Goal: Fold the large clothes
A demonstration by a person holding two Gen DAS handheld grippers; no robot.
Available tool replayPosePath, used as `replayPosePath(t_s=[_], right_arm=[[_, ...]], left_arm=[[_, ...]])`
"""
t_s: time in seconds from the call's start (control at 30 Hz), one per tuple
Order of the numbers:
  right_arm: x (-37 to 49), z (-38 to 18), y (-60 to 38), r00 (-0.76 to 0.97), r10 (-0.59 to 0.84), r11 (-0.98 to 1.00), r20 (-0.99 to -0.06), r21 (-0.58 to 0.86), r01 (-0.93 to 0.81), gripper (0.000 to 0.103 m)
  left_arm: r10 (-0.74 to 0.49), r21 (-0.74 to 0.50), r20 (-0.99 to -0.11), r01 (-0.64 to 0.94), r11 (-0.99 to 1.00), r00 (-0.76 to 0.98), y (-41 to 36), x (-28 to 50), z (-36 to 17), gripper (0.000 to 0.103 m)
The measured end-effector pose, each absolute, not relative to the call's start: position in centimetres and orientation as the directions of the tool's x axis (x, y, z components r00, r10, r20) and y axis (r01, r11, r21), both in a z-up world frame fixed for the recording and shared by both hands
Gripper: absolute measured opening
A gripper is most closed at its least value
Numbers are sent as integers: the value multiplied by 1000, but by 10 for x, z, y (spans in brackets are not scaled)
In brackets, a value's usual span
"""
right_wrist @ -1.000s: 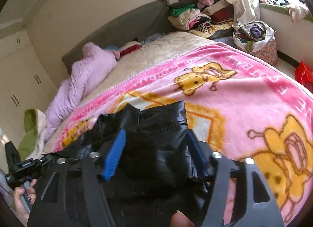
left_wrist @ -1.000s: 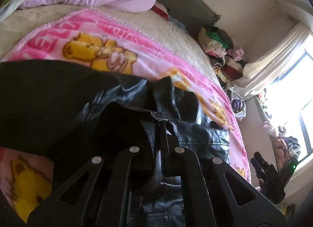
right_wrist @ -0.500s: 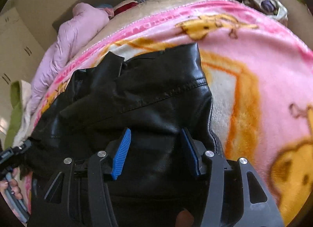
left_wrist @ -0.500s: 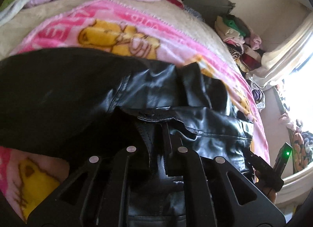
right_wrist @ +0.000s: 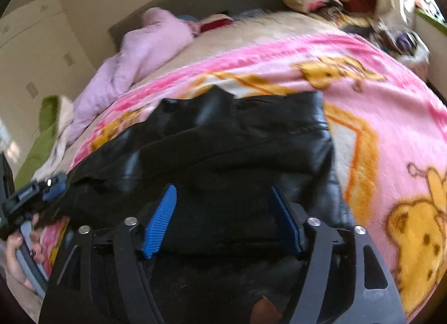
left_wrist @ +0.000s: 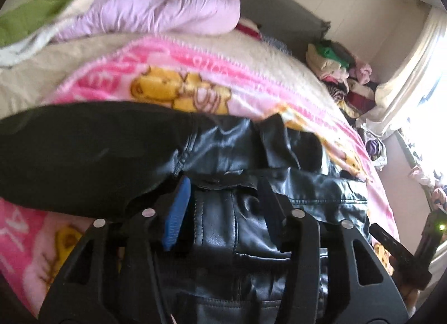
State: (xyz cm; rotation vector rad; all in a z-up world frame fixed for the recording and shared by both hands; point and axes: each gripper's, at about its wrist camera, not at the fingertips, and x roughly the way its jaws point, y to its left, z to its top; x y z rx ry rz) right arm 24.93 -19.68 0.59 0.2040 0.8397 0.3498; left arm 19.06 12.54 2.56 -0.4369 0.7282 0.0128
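Left gripper (left_wrist: 223, 206) – black triangular-cutout frame, silver rivets, ribbed blue pads (left_wrist: 176, 216). Right gripper (right_wrist: 223, 217) – same build; green indicator light (left_wrist: 441, 227) on its body.

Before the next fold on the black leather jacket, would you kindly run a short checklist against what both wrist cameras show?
1. Black leather jacket lies on the pink blanket: ok.
2. Left gripper released: ok; jaws opening, pads off the leather between them.
3. Right gripper released: ok; jaws opening, jacket between them, not pinched.
4. Fold laid flat: not ok; collar flap sticks up.
5. Bare blanket right of the jacket: ok.
6. Near hem position: cannot tell, hidden under the grippers.
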Motion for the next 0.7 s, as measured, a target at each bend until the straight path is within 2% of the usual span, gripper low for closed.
replayPosePath(t_s=[0.07, 0.17, 0.3, 0.43, 0.57, 0.7], right_arm=[[246, 12, -187, 619, 386, 922, -684, 311, -232, 79], [241, 15, -175, 620, 397, 918, -677, 311, -247, 83], [240, 16, -157, 610, 406, 914, -680, 300, -274, 87], [242, 15, -143, 593, 422, 906, -686, 292, -306, 90], [251, 7, -130, 555, 430, 900, -712, 292, -323, 91], [268, -19, -123, 490, 361, 927, -793, 244, -286, 91]], left_arm=[[-142, -389, -623, -147, 910, 769, 124, 184, 29, 45], [-168, -383, -629, -114, 917, 759, 113, 186, 27, 48], [-220, -378, -676, -75, 923, 703, 98, 188, 7, 48], [-200, -337, -745, -100, 936, 636, 93, 188, -22, 48], [-210, -346, -764, -114, 931, 610, 97, 191, -36, 48], [-212, -348, -761, -110, 931, 613, 98, 189, -37, 48]])
